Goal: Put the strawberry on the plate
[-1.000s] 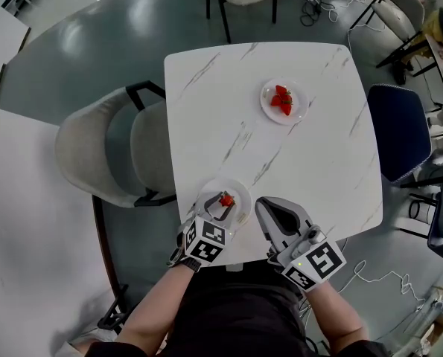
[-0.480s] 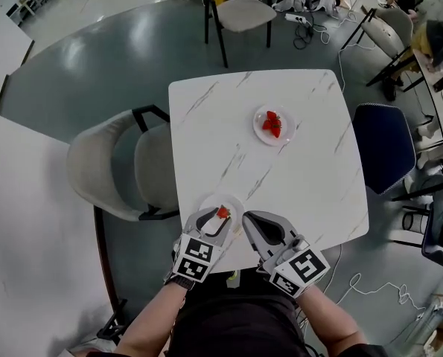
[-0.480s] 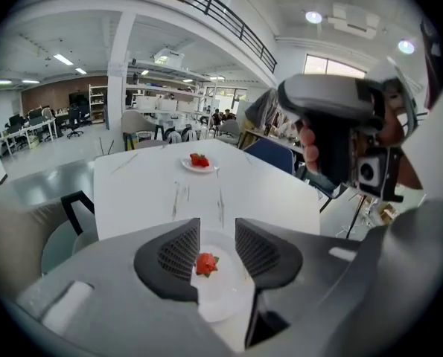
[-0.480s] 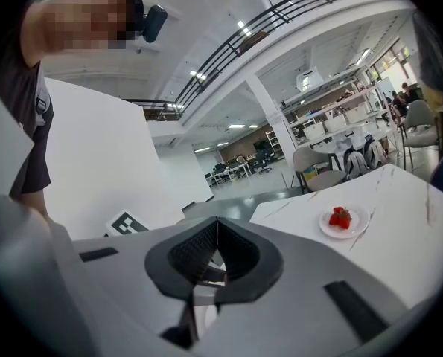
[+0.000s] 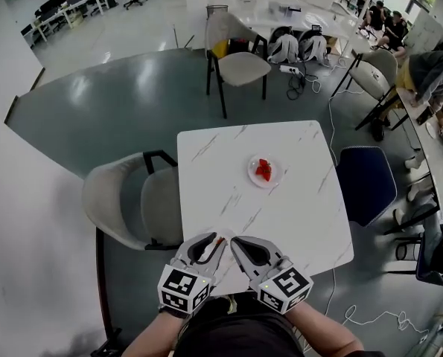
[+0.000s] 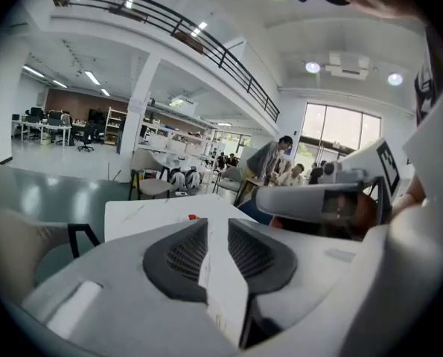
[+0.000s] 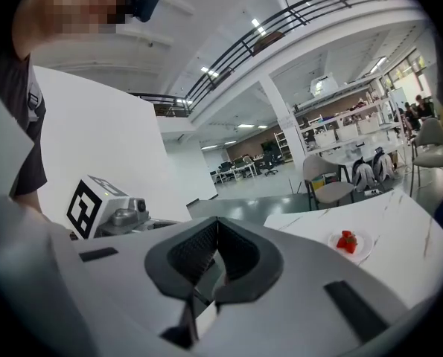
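Both empty: L tongs (image 6: 217,222) ajar, closing; R tongs (image 7: 217,221) shut; strawberries (image 7: 347,242) R gripper view, maybe L's.

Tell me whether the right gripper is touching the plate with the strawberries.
Apart. The head view shows the right gripper at the near edge of the table and the plate farther out, with bare tabletop between them.

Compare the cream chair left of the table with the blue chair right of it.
The cream chair is pale, the blue chair dark. The cream chair looks broad, with a curved wraparound back; the blue chair looks narrower. The cream chair stands at the left edge of the table, the blue chair at its right. Both are drawn close to the table.
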`<state>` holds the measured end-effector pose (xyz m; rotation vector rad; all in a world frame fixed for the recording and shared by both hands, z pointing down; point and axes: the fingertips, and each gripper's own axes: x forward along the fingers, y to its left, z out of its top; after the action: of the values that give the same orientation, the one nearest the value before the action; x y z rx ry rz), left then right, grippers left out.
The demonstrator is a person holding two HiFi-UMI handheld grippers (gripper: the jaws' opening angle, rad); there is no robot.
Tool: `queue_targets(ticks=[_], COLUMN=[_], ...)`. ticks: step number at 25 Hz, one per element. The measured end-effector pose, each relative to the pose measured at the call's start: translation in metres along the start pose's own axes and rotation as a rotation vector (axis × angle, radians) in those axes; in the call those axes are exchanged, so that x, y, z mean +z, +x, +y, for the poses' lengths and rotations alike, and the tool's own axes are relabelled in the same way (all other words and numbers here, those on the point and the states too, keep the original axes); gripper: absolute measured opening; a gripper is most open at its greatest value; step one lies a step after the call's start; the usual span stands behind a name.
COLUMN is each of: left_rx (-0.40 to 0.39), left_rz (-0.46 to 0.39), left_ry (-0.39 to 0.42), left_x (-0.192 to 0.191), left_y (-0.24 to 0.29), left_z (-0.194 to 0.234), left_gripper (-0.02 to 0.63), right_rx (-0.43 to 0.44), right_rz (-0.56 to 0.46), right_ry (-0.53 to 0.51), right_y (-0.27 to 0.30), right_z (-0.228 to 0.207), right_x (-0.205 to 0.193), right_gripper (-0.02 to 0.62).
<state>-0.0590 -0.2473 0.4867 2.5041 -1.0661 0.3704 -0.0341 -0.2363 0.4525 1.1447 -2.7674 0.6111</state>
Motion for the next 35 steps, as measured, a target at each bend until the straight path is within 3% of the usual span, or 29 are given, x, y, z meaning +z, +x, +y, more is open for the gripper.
queue_targets(ticks=[2,10,12,19,28,35], left_rx=[0.022,0.085,0.100,0.083,0.042,0.060], left_rz=[-0.054,-0.179,-0.215,-0.316,-0.389,-0.400], left_ry=[-0.006,-0.020,-0.019,-0.021,0.010,0.036], left_x=[0.016,0.064,0.076,0.125,0.161,0.168], left_y=[-0.011,-0.055,-0.065,-0.090,-0.102,-0.100], left_z=[0.001,0.005,0.004,-0.022,-0.055,-0.057], left_gripper=[0.049,0.044,0.011,0.011,0.011,0.011], right_rx=[0.015,0.070,0.085,0.141,0.151,0.111], right_rz=[-0.002,0.000,-0.005,-0.047,-0.095,-0.106], right_ry=[-0.023,-0.070,-0.077,-0.069,-0.129,-0.173], right_y=[0.002,0.010,0.009,-0.004,-0.025,-0.030], right_z=[0.008,0.041,0.047,0.066,0.076,0.066], right_x=[0.008,0.042,0.051,0.095,0.131,0.136], right_gripper=[0.003,0.003,0.004,0.003,0.003,0.003])
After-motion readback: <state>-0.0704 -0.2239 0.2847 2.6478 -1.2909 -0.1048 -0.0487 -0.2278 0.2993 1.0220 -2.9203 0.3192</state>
